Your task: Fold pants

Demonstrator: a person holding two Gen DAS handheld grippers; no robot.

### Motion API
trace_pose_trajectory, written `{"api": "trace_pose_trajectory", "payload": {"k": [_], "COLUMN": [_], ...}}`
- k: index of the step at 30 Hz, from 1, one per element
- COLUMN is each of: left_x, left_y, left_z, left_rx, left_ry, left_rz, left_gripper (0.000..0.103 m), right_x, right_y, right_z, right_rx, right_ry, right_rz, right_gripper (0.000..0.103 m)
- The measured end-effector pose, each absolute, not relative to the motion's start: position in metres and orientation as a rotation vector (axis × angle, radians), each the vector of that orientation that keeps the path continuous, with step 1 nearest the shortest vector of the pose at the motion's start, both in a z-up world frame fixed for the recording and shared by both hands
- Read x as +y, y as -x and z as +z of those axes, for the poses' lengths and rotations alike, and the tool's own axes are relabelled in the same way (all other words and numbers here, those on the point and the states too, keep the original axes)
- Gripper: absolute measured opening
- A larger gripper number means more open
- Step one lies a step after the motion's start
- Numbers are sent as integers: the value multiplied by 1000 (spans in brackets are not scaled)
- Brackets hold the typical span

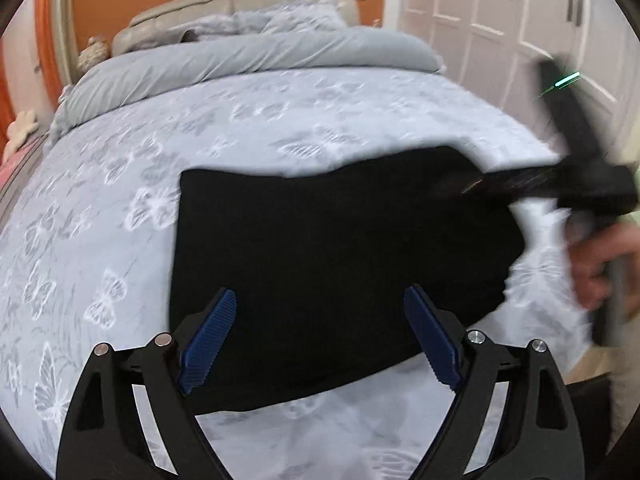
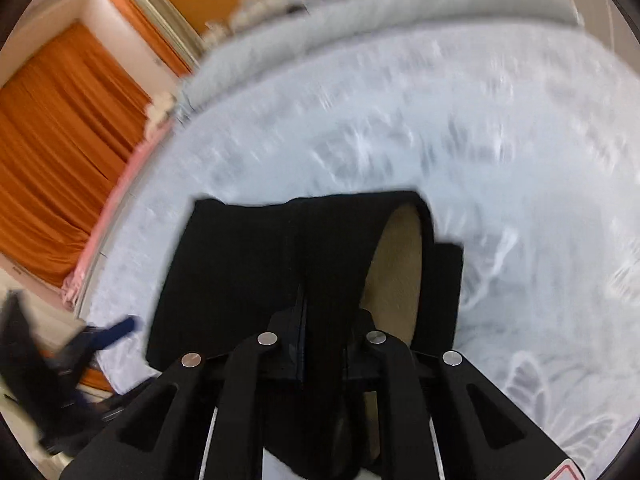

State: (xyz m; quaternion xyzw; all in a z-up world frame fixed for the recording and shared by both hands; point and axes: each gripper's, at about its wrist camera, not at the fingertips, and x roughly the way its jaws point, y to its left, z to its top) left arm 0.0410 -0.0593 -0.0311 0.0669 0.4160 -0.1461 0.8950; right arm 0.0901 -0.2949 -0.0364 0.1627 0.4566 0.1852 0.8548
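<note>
Black pants (image 1: 340, 240) lie folded into a broad rectangle on the bed. My left gripper (image 1: 322, 340) hovers over their near edge, open, with its blue pads (image 1: 212, 340) wide apart and nothing between them. My right gripper (image 2: 324, 316) is shut on a strip of the pants (image 2: 240, 260), lifting the waist end so the tan lining (image 2: 396, 272) shows. In the left wrist view the right gripper (image 1: 500, 184) is blurred at the pants' right corner, and a hand (image 1: 596, 268) holds its handle. The left gripper (image 2: 116, 330) shows blurred at the lower left of the right wrist view.
The bed's pale blue butterfly-print cover (image 1: 200, 140) spreads all around the pants. A rolled grey duvet (image 1: 240, 60) and pillows lie at the headboard. White wardrobe doors (image 1: 500, 20) stand to the right, and orange curtains (image 2: 52, 140) hang past the bed's left side.
</note>
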Motion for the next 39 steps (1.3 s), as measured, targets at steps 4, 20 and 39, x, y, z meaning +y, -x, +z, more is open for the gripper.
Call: {"api": "trace_pose_trajectory", "payload": {"k": [4,20,39], "left_x": [-46,-30,-23], "left_y": [-46,-49,-52], "left_z": [-52,-77,-76], "left_rx": [889,852,880], "left_ry": [-176,-211,-159], "left_rz": [-249,-234,-271], "left_gripper": [84,84,85], "right_x": [-302,-208,-190], "right_y": [-99,-131,-171], "right_z": [-87,-75,-93], "right_rx": [1111,1003,1037], "right_ry": [-261,-141,-261], "right_rz": [277,316,269], "right_gripper": [20,0,0]}}
